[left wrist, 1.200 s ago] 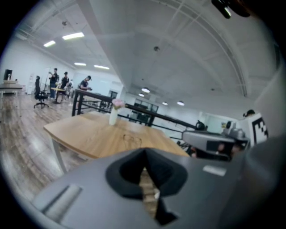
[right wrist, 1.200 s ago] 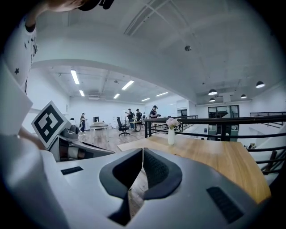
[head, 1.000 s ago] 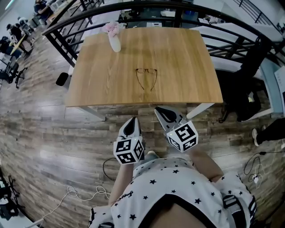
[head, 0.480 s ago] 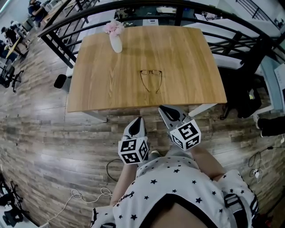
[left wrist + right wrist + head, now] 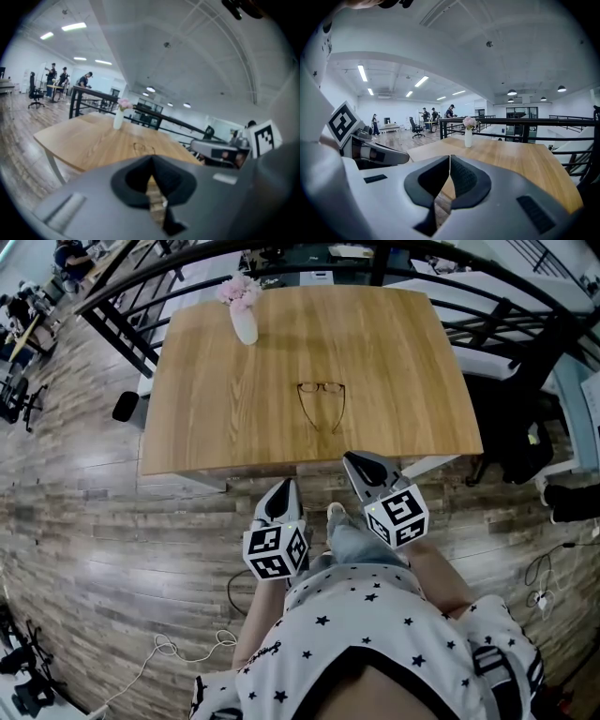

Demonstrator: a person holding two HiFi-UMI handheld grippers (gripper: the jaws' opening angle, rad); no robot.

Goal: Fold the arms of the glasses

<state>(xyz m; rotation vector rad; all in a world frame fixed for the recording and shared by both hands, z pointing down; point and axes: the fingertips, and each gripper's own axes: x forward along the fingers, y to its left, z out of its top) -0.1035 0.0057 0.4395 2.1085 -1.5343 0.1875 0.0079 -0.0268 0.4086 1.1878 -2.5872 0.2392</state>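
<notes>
Nothing on the glasses [image 5: 322, 402] is done yet; this is the approach. They lie near the middle of the table [image 5: 403, 352], lenses on the far side. Both arms look spread and run toward the person, though the frame is thin and small here, so I cannot be sure of the hinges.

The left tongs [image 5: 288, 486] and right tongs [image 5: 352, 462] are both closed on nothing, their pads meeting in each gripper view. They hang over the wooden floor [image 5: 112, 521], the right pair at the table's near edge and the left just short of it. Neither touches the table or the glasses.

As I judge it, the next move calls for both tongs to cross that near edge and come low over the top. At least one pair must open. One could steady the front of the frame while the other takes an arm near its tip and swings it inward. The wire is thin and flat on the wood, so the grip needs care.

There is plenty of room. The glasses sit well clear of every edge, with bare wood all round them. The vase [image 5: 244, 324] stands at the far left corner, well apart. The black railing [image 5: 487, 317] runs beyond the far edge, out of the working path.
</notes>
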